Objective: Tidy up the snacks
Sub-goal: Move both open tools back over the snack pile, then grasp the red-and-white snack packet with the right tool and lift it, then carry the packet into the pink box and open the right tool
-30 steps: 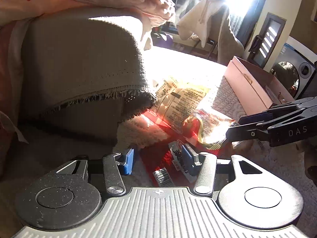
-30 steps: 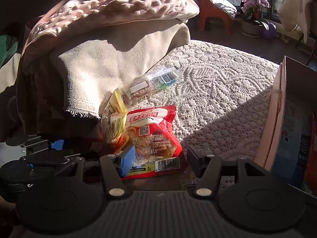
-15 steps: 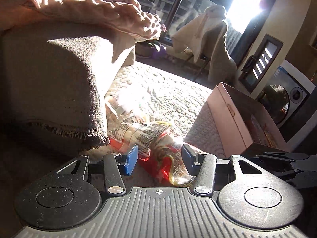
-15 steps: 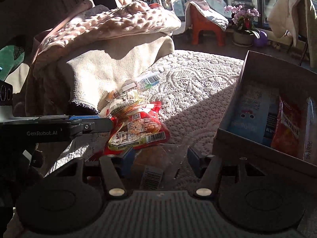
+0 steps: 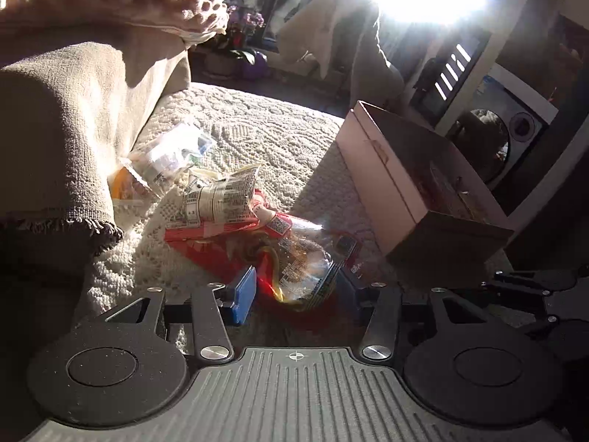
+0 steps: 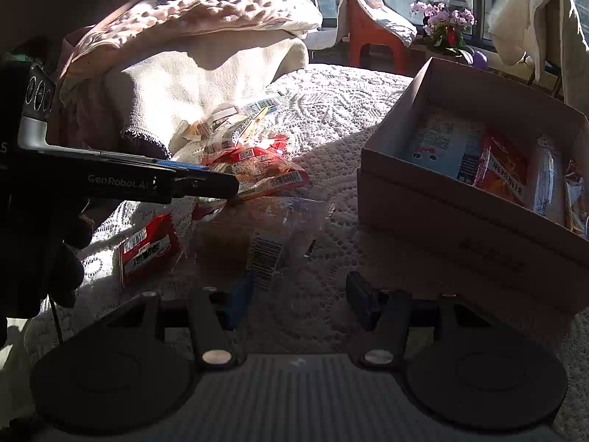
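The snack packets [image 6: 254, 169] lie in a loose heap on the white crocheted cover [image 6: 331, 110], to the left of the cardboard box [image 6: 460, 217]. On top is a crinkled clear wrapper printed with black text and a barcode [image 5: 217, 202]; under it is a glossy red packet [image 5: 221, 232] with a QR code, and nearest the box a transparent bag [image 5: 305, 261] showing brown contents. Two strays sit apart from the heap, on the near side: a small red packet [image 6: 147, 250] with white lettering, and a clear bag [image 6: 257, 235] with a barcode label.

Inside the box lie a pale blue-white packet [image 6: 441, 143], a red-orange one [image 6: 504, 169] and a narrow clear-wrapped item [image 6: 545, 188].

The left hand-held gripper [image 5: 298, 291] stands released, its blue pads either side of the transparent bag's near end without pressing it. The right hand-held gripper [image 6: 300, 294] is also spread wide, holding nothing, hovering just left of the box's near corner.

Beyond the heap, away from the box, rises a beige throw [image 6: 206, 81] topped by a pink bubbled blanket [image 6: 206, 11].
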Demonstrator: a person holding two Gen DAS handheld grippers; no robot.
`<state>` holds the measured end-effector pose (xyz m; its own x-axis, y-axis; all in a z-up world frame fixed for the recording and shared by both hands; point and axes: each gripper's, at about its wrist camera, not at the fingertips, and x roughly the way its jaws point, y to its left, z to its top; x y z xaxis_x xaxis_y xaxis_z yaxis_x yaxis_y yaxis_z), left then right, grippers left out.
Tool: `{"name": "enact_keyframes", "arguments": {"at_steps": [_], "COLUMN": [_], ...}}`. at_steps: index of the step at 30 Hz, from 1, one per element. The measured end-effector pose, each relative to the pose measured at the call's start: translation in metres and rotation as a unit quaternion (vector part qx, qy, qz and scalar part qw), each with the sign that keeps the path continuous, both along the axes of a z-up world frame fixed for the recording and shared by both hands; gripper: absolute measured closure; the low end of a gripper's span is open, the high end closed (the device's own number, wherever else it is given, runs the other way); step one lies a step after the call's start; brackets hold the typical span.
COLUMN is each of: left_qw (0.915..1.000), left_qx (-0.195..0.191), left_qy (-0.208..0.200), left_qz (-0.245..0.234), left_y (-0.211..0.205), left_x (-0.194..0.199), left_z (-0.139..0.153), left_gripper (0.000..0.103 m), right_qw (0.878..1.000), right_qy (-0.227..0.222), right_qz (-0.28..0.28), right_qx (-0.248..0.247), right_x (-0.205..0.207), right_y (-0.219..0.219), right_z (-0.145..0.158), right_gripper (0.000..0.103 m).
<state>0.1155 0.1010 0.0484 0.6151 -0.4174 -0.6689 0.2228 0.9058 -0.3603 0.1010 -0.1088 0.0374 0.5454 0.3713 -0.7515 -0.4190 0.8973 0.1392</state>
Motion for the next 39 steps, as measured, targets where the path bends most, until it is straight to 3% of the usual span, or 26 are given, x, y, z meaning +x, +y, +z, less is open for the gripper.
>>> {"name": "enact_keyframes", "arguments": {"at_steps": [2,6,14,17,19,21,26,30,35,39], "left_qw": [0.9997,0.998,0.9935,0.9945,0.9943,0.9939,0.9946,0.9953,0.9942,0.989], "left_qx": [-0.011,0.039,0.111,0.102,0.105,0.109,0.102,0.096,0.106,0.148], "left_qy": [-0.008,-0.025,-0.013,-0.005,-0.005,-0.006,-0.006,-0.006,-0.011,-0.008], "left_qz": [0.018,0.043,-0.022,-0.022,-0.019,-0.016,-0.014,-0.012,-0.017,-0.01], "left_y": [0.008,0.016,0.011,0.014,0.014,0.014,0.016,0.014,0.004,-0.011], "left_x": [-0.013,-0.039,-0.075,-0.078,-0.081,-0.083,-0.083,-0.082,-0.079,-0.067], "left_z": [0.007,0.017,0.003,-0.001,-0.003,-0.004,-0.006,-0.004,-0.002,-0.007], "left_gripper": [0.05,0.05,0.05,0.05,0.05,0.05,0.05,0.05,0.05,0.05], "right_qw": [1.0,0.999,0.997,0.998,0.999,0.999,0.996,0.993,0.997,0.998], "right_qy": [-0.009,-0.022,-0.05,-0.02,0.013,0.036,0.033,0.018,0.02,-0.013], "right_qz": [-0.005,0.002,0.055,0.062,0.033,0.029,0.067,0.09,0.064,0.033], "right_qx": [0.008,0.042,0.021,-0.006,-0.036,-0.022,-0.046,-0.08,-0.042,-0.055], "right_x": [-0.001,0.005,0.052,0.084,0.108,0.12,0.095,0.069,0.046,0.018], "right_y": [-0.004,0.004,0.081,0.11,0.123,0.123,0.122,0.115,0.072,0.032], "right_z": [0.005,0.021,0.03,0.013,-0.007,-0.016,-0.012,-0.003,0.018,0.032], "right_gripper": [0.047,0.042,0.039,0.035,0.035,0.023,0.026,0.041,0.047,0.046]}}
